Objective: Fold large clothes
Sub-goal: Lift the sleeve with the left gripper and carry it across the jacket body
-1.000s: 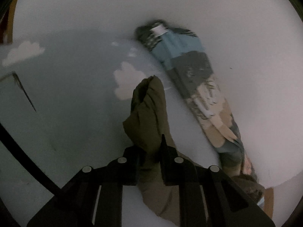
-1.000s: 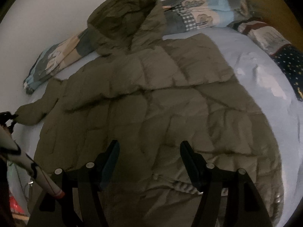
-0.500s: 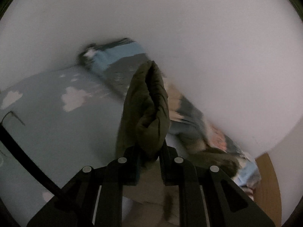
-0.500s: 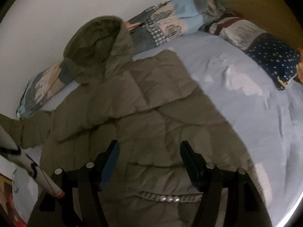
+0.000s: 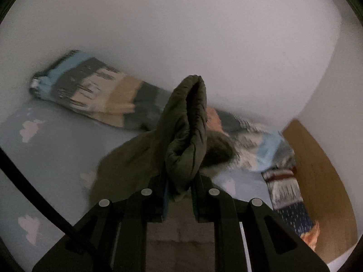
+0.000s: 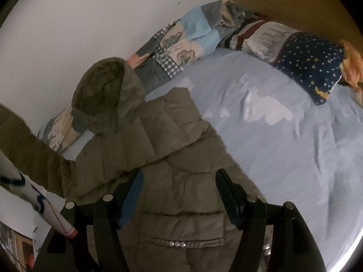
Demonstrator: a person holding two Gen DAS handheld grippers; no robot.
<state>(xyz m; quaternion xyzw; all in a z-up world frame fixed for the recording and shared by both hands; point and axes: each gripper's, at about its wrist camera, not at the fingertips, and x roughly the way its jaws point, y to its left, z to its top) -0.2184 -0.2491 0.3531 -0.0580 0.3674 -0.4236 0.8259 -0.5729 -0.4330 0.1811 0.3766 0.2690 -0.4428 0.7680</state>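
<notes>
An olive-green quilted hooded jacket lies spread on a light-blue bed sheet, hood toward the wall. My left gripper is shut on the jacket's sleeve cuff and holds it lifted above the bed; the raised sleeve also shows at the left of the right wrist view. My right gripper is open and empty, hovering over the jacket's lower body, its fingers not touching the fabric.
A patchwork quilt lies rolled along the white wall. A star-patterned navy pillow and a striped one lie by the wooden headboard. The person's white sleeve is at lower left.
My left gripper has lifted the sleeve cuff off the bed and swung it toward the jacket's body. The right gripper has shifted right over the jacket, staying open.
</notes>
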